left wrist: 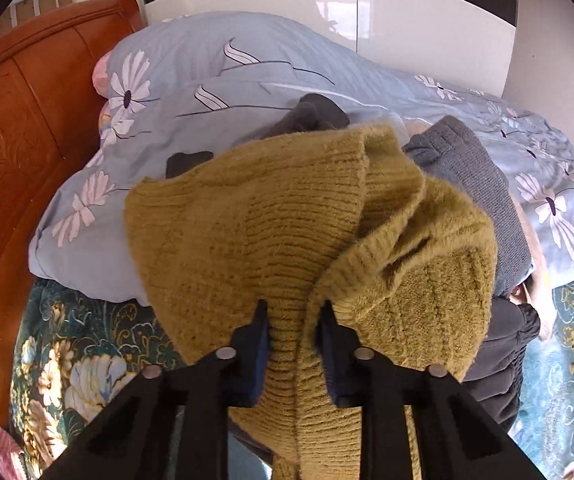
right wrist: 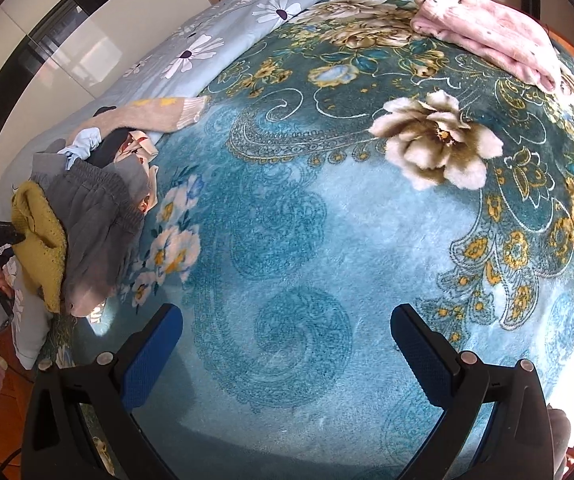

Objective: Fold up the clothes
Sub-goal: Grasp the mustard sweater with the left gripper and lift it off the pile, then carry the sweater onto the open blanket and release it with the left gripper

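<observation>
Mustard sweater [left wrist: 287,216]: bunched, pinched between left gripper [left wrist: 293,316] fingers.
Right gripper [right wrist: 287,344]: spread, nothing between; bedspread [right wrist: 327,240] ahead.
Advice: spread flat there.

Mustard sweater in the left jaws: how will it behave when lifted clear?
The mustard sweater probably hangs floppy: it already drapes in folds around the left gripper. The fuzzy rib knit looks grippy, unlikely to slip. It may drag the grey garment lying against it.

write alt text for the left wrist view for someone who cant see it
The left gripper is shut on a mustard yellow knit sweater, which fills the middle of the view. Behind it lie grey clothes and a pale blue flowered quilt on a bed with a wooden headboard.
</observation>
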{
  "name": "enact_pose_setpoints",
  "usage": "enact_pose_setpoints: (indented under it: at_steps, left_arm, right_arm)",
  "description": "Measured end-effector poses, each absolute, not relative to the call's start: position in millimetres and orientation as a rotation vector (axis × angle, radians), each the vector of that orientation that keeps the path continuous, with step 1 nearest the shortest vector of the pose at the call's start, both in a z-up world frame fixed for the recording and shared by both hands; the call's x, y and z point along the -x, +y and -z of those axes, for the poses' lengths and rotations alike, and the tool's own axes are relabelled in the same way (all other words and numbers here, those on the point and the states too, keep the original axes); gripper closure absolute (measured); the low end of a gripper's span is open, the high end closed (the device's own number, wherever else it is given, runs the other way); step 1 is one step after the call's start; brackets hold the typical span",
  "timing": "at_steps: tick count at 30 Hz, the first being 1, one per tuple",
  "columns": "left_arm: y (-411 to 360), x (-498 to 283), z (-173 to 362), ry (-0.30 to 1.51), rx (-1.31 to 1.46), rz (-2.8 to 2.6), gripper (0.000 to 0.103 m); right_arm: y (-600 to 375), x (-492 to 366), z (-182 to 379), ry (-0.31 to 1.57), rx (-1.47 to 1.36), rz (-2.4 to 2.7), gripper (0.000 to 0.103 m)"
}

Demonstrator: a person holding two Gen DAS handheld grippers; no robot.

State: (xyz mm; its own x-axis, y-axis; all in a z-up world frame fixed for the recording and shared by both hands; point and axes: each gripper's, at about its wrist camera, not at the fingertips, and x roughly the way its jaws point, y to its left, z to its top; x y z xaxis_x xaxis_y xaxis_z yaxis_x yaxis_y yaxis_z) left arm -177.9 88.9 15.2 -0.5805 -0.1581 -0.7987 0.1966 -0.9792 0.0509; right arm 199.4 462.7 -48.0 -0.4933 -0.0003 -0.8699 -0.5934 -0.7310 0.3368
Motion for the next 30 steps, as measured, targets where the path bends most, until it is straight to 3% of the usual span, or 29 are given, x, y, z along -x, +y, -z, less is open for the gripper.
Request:
enact_pose_setpoints:
  at_steps: [5, 11, 20, 24, 30]
  left_arm:
    - [64.5, 140.0, -61.6, 0.127, -1.228, 2.683, 0.087]
    - [63.7, 65.2, -155.2, 0.084, -0.973, 2.934, 0.088]
    - [180.3, -13.4, -270.9, 0.090, -0.732, 3.445, 0.088]
    - [234.6, -35.2, -306.3, 0.147, -0.695, 3.646, 0.088]
    - [251.6, -60.7, -294.3, 0.130, -0.760, 3.738, 0.088]
  right_arm:
    - [463.9, -210.5, 49.0, 0.913, 1.312, -2.282, 0.000]
    - [467.4, -227.9, 55.6, 0.980, 1.307, -2.270, 0.000]
    - [473.7, -259.0, 31.2, 0.993, 1.193, -2.322, 0.000]
    - [488.0, -283.7, 19.5, 1.010, 1.093, -2.292, 0.000]
    - [509.6, -325.8, 7.5, 1.038, 0.919, -2.207, 0.000]
